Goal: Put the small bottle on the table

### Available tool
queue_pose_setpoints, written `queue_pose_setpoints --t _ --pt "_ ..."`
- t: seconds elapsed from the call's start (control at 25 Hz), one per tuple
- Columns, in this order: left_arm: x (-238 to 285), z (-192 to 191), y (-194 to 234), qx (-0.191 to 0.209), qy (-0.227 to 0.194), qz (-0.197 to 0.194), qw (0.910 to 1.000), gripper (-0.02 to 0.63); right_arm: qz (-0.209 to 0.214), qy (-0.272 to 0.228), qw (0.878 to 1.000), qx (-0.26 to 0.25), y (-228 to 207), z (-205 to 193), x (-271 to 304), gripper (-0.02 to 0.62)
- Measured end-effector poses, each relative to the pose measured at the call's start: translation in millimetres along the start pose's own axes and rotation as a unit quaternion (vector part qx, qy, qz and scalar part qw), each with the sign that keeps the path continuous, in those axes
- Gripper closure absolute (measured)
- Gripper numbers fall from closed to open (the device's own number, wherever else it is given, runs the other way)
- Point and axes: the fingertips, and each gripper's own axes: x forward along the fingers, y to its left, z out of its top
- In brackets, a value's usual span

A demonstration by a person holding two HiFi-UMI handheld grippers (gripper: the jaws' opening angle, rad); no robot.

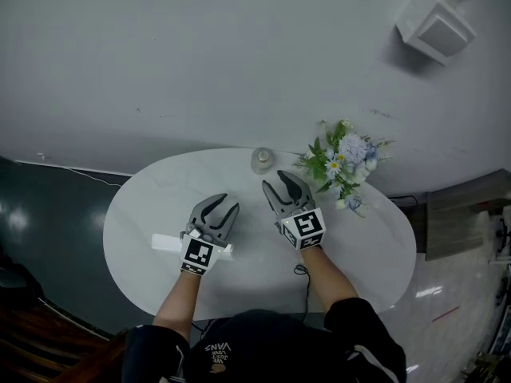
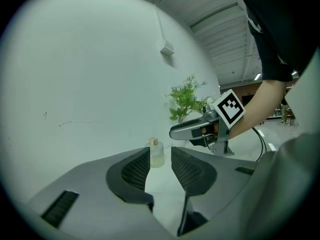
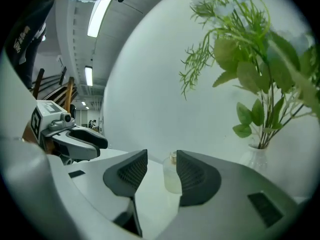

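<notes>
The small clear bottle (image 1: 262,159) with a gold cap stands upright on the white oval table (image 1: 152,202), near its far edge. My right gripper (image 1: 286,185) is just in front of it and open. In the right gripper view the bottle (image 3: 171,176) stands beyond the tips (image 3: 162,154), partly behind the right jaw and not touched. My left gripper (image 1: 215,212) hovers over the table's middle left, its jaws narrowly apart with nothing between them. In the left gripper view the bottle (image 2: 156,155) shows through the gap (image 2: 160,150), well ahead.
A vase of blue and white flowers (image 1: 345,164) stands right of the bottle, close to the right gripper. A white flat piece (image 1: 165,242) lies under the left gripper. A thin cable (image 1: 302,272) lies near the front edge. The wall runs right behind the table.
</notes>
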Motion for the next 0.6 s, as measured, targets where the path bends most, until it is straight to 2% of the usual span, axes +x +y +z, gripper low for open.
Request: queue_pose_setpoints --t 0.24,0.4,0.6 --pt "-20 12 -22 -0.005 -0.013 0.019 0.9997 0.495 0.006 -0.003 1.0 0.002 18 1 -39 0.505" --pt "-33 18 -37 -0.007 -0.015 0.034 0.9993 0.532 0.019 -0.012 1.0 0.012 27 7 -66 0.528" --pt "-49 28 -62 -0.01 -0.021 0.049 0.9985 0.539 0.036 -0.016 0.999 0.027 38 12 -99 0.538"
